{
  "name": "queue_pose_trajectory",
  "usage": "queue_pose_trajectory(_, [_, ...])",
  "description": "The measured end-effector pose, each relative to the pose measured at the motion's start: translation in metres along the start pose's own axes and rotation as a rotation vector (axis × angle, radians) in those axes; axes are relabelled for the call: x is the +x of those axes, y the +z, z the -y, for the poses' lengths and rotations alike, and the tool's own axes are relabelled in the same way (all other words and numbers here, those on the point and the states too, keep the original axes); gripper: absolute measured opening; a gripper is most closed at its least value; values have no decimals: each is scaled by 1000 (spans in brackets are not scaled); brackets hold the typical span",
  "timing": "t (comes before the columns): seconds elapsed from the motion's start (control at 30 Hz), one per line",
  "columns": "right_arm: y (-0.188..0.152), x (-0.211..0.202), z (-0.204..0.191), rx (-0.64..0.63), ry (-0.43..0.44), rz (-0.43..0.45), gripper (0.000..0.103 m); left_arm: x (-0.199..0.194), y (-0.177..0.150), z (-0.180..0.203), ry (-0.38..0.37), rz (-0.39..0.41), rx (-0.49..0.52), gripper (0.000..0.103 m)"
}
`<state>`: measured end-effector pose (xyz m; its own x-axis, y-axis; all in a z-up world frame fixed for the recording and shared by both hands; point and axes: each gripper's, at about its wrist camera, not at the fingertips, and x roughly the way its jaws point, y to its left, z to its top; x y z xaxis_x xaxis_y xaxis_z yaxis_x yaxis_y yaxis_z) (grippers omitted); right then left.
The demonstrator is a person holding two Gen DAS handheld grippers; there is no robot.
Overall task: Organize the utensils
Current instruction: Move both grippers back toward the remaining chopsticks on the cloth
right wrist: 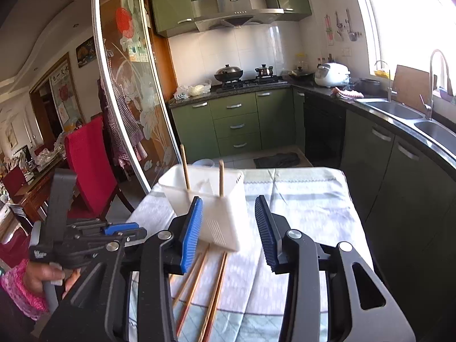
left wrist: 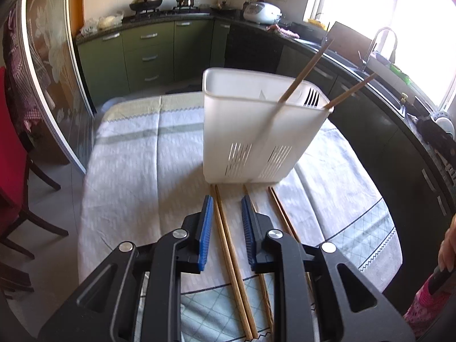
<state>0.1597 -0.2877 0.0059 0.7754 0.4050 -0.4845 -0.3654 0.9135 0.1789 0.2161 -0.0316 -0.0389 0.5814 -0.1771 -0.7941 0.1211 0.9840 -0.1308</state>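
Seemingly nearer, the left tongs (left wrist: 227, 202) hovered open astride one of the chopsticks (left wrist: 232, 259) lying lengthwise on the bench (left wrist: 128, 171) before the caddy (left wrist: 250, 131), right tongs (right wrist: 228, 202) wide and empty.

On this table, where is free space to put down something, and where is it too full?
Free: the cloth left of the white caddy, up to the table's left edge, and the cloth right of the caddy in the right wrist view. Crowded: the strip in front of the caddy, where loose chopsticks lie under the left gripper.
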Motion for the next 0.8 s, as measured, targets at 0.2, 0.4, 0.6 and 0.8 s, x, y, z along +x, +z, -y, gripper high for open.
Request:
queue_pose_trajectory(0.2, [-65,-2,34,113,-19,-82,39,43,-23,-5,-19,-114,-57,20])
queue_pose_trajectory(0.4, [-102,6,56,214,-5,-138,39,67,-38,-8,-9,-170,-79,20])
queue_pose_trajectory(0.6, [-108,8,59,233,6,-154,41,77,-39,-11,26,-187,-79,20])
queue_pose_trajectory(0.8, [-102,6,58,240,11,-147,43,88,-36,-8,70,-202,-58,20])
